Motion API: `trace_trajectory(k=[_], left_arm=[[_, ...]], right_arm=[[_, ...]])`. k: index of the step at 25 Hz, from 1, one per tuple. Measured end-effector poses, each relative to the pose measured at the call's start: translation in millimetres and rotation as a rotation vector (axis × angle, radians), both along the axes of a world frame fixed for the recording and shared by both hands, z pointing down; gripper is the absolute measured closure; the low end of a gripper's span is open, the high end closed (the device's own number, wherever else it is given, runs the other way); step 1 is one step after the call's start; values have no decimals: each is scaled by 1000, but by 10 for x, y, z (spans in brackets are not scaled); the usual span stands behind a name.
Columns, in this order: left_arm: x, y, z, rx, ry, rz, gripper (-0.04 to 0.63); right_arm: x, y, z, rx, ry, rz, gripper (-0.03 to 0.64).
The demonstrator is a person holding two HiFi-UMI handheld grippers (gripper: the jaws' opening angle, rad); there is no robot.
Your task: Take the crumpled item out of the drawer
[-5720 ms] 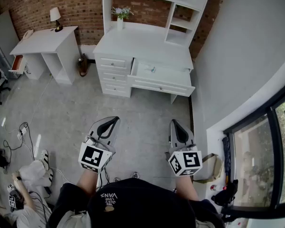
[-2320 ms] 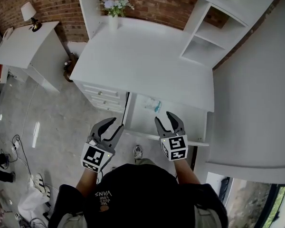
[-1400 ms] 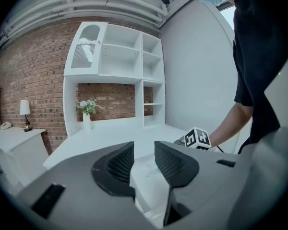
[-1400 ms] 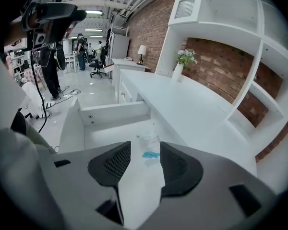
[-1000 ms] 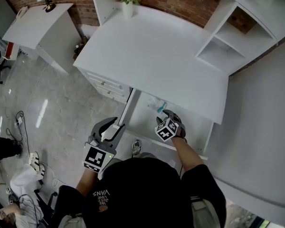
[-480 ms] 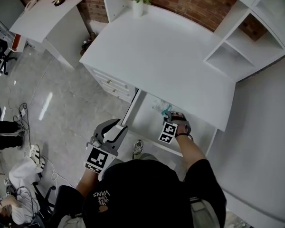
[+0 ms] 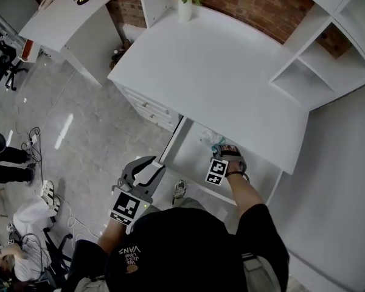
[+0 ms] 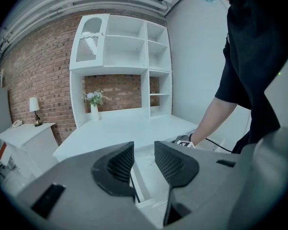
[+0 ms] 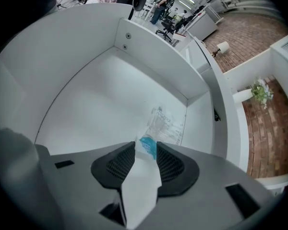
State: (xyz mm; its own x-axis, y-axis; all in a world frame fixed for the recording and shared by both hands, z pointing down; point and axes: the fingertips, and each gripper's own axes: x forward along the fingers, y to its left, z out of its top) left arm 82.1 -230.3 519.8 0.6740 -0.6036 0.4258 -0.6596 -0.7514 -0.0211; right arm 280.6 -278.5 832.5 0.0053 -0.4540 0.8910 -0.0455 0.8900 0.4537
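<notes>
1. Head view: your right gripper (image 7: pixel 221 152) reaches into the open drawer (image 7: pixel 185 154) under the white desk (image 7: pixel 219 72). Its tips are at the crumpled item (image 7: pixel 211 140), near the drawer's back. Your left gripper (image 7: pixel 147 166) hangs outside the drawer, near its front left corner.
2. Left gripper view: your left jaws stand apart, with nothing between them.
3. Right gripper view: your right jaws are closing, and the pads press on the crumpled item (image 9: pixel 145 150), a white and blue wrapper. Its clear printed end points toward the drawer's back corner.

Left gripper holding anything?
No. In the left gripper view, the left gripper has its fingers apart with nothing between them.
</notes>
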Motion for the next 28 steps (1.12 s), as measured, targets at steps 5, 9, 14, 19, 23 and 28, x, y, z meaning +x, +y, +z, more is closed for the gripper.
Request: trace_trajectory(k=[5, 9, 14, 19, 23, 28], left_arm=[[12, -28, 15, -9, 0, -5, 480], [9, -51, 8, -9, -6, -8, 480], [-8, -42, 19, -10, -6, -9, 481], [33, -33, 20, -6, 6, 2, 480], [61, -9, 6, 0, 14, 20, 480], [67, 12, -67, 15, 26, 35, 480]], right_arm=[[-27, -88, 42, 15, 5, 16, 491], [-42, -138, 68, 21, -2, 26, 546], [-67, -138, 48, 34, -28, 40, 603], [-167, -87, -36, 21, -132, 108, 615], [-184, -45, -131, 20, -187, 184, 617], [-182, 40, -214, 8, -223, 246, 616]])
